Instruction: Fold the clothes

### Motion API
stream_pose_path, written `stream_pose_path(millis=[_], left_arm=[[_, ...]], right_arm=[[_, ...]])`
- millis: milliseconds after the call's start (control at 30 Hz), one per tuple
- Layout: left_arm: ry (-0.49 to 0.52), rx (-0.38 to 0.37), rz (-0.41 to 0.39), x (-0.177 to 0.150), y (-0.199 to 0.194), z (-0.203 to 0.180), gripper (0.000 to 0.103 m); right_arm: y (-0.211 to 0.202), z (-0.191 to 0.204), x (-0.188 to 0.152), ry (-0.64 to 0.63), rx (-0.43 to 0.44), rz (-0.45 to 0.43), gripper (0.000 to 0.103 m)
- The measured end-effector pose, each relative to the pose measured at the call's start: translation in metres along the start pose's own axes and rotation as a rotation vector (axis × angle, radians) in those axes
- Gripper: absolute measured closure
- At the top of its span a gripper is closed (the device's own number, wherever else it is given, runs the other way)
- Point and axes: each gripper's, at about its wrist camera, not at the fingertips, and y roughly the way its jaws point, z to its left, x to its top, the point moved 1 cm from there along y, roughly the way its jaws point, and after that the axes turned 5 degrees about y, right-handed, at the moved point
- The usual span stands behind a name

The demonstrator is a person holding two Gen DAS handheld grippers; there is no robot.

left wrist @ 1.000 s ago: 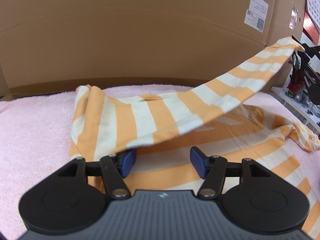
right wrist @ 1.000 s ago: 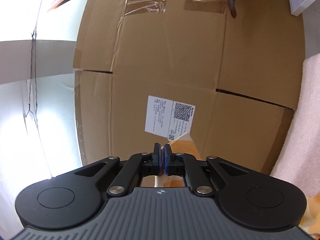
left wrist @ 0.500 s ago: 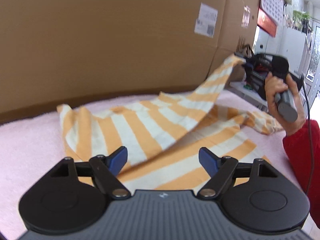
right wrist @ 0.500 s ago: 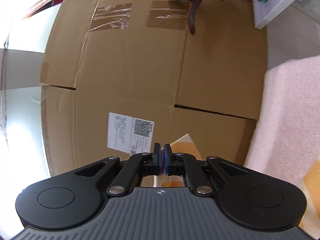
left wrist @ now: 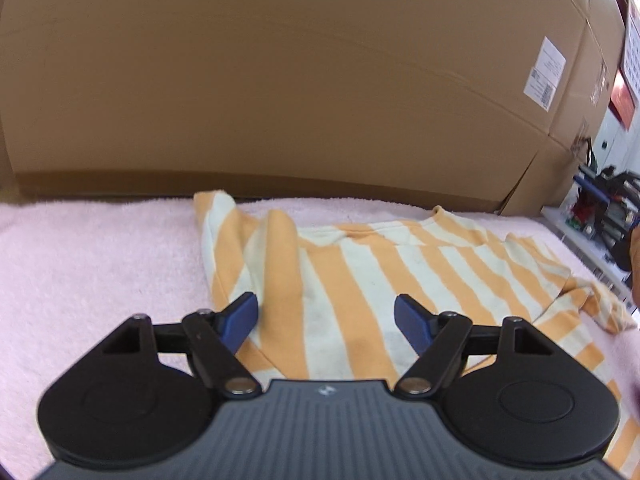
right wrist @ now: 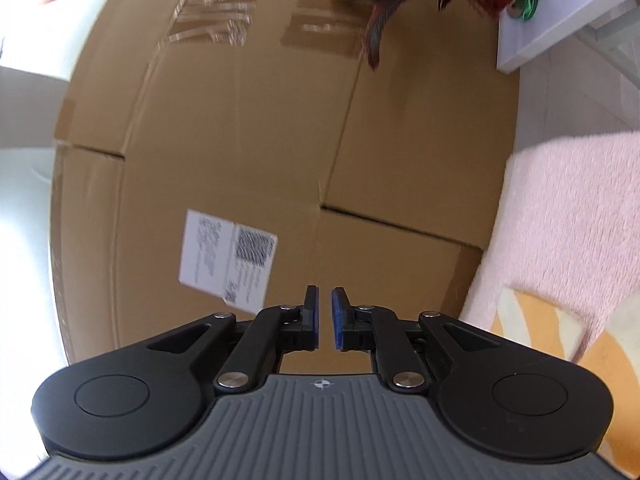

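Note:
An orange and cream striped shirt [left wrist: 384,272] lies spread on a pink towel [left wrist: 88,256], with a raised fold at its left side. My left gripper [left wrist: 326,318] is open and empty, low over the shirt's near part. My right gripper [right wrist: 325,316] has its jaws slightly apart with nothing between them. It points at the cardboard box, away from the shirt. A corner of the shirt [right wrist: 532,332] shows at the lower right of the right wrist view, on the towel [right wrist: 568,216].
A large cardboard box [left wrist: 304,80] stands along the back edge of the towel, with a white label [right wrist: 228,256]. A white shelf [right wrist: 560,12] with feathers and clutter stands to the right. Dark equipment [left wrist: 608,212] sits past the towel's right edge.
My right gripper has let go of the shirt's edge, and the lifted cloth has dropped flat onto the shirt. My left gripper has opened wider.

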Motion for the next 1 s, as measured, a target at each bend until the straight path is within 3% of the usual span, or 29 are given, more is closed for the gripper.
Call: stream_pose_path(millis=[67,167,333,433,600,800,867,933,1000], left_arm=[[-0.013,-0.009,-0.016,-0.004,0.002,0.001,0.021],[-0.033,-0.043,-0.024,-0.005,0.001,0.002,0.014],[-0.064,-0.075,-0.037,-0.006,0.000,0.007,0.013],[-0.074,-0.087,-0.040,-0.006,0.000,0.008,0.011],[-0.089,-0.109,-0.046,-0.006,-0.001,0.010,0.010],[-0.090,-0.115,-0.047,-0.006,-0.002,0.011,0.009],[-0.088,-0.113,-0.047,-0.006,-0.002,0.010,0.008],[-0.088,-0.114,-0.046,-0.005,-0.002,0.010,0.007],[-0.089,-0.116,-0.046,-0.005,-0.002,0.010,0.006]], right_arm=[[0.003,0.000,-0.003,-0.024,-0.041,0.016,0.091],[0.007,-0.003,-0.004,-0.061,-0.159,0.018,0.078],[0.010,-0.006,-0.007,-0.232,-0.543,-0.089,0.076],[0.014,-0.006,-0.010,-0.299,-0.607,-0.074,0.076],[0.022,0.003,-0.023,-0.526,-0.693,0.014,0.071],[0.028,0.008,-0.041,-0.825,-0.693,0.136,0.068],[0.027,0.007,-0.045,-0.899,-0.680,0.163,0.075],[0.024,0.006,-0.049,-0.943,-0.672,0.173,0.092],[0.020,0.005,-0.046,-0.909,-0.664,0.148,0.095]])
